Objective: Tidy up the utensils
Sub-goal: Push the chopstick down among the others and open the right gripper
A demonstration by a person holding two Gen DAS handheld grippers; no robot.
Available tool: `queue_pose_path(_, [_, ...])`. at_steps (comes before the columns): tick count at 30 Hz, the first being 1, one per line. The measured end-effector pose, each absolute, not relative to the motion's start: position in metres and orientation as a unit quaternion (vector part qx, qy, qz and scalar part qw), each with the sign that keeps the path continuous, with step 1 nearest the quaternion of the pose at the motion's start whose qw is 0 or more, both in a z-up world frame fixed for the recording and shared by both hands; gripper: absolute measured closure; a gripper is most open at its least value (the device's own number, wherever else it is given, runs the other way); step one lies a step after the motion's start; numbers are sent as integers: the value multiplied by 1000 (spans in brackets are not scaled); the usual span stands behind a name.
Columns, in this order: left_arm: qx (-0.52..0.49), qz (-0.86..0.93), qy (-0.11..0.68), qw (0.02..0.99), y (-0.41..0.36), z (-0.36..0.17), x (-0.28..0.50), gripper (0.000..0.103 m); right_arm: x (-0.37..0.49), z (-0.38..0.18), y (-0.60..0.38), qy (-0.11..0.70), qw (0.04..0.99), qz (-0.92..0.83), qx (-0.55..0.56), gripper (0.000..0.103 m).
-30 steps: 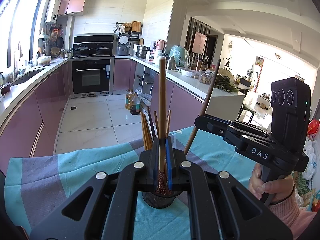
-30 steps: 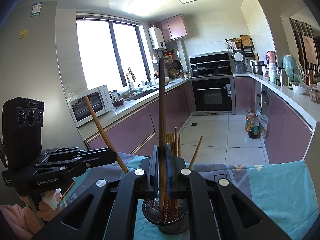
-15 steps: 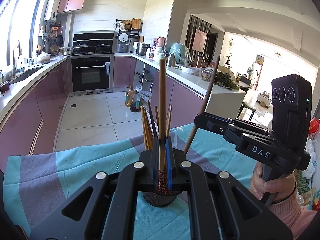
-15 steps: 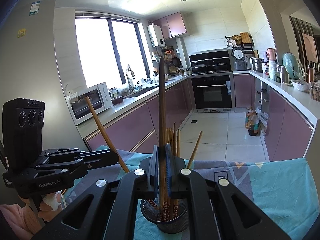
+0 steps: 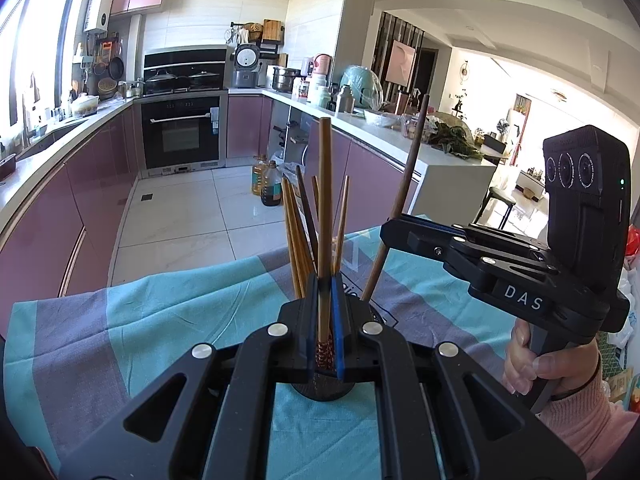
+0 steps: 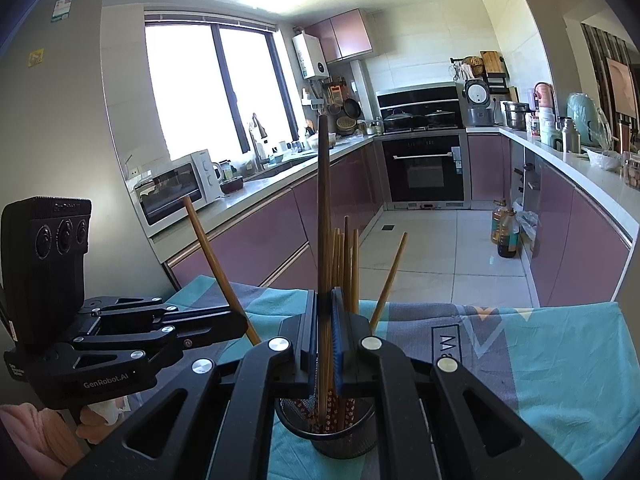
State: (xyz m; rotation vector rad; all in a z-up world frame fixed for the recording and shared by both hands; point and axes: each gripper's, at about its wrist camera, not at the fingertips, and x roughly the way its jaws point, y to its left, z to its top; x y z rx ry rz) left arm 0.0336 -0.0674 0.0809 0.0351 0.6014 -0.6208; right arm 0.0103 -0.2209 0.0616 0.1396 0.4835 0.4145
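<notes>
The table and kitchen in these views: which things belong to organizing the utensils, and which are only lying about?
Belong to the job:
- left tool, shut on a light chopstick
- right tool, shut on a dark chopstick
- mesh holder with more chopsticks

Lying about:
- teal tablecloth
- microwave
- oil bottles
- rice cooker

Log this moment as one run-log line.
left gripper: shut on chopstick | right gripper: shut on darker chopstick | both over mesh holder | phase: inserting
</notes>
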Motion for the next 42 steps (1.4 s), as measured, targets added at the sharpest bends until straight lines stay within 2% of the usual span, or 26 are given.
queue_pose_path(38, [18, -297, 358, 885, -90, 28, 111, 96, 39, 24, -214, 294, 931, 202, 83, 96])
queue_pose_path(42, [15, -295, 358, 886, -87, 23, 112, 87, 39, 22, -214, 296, 929, 204, 91, 95])
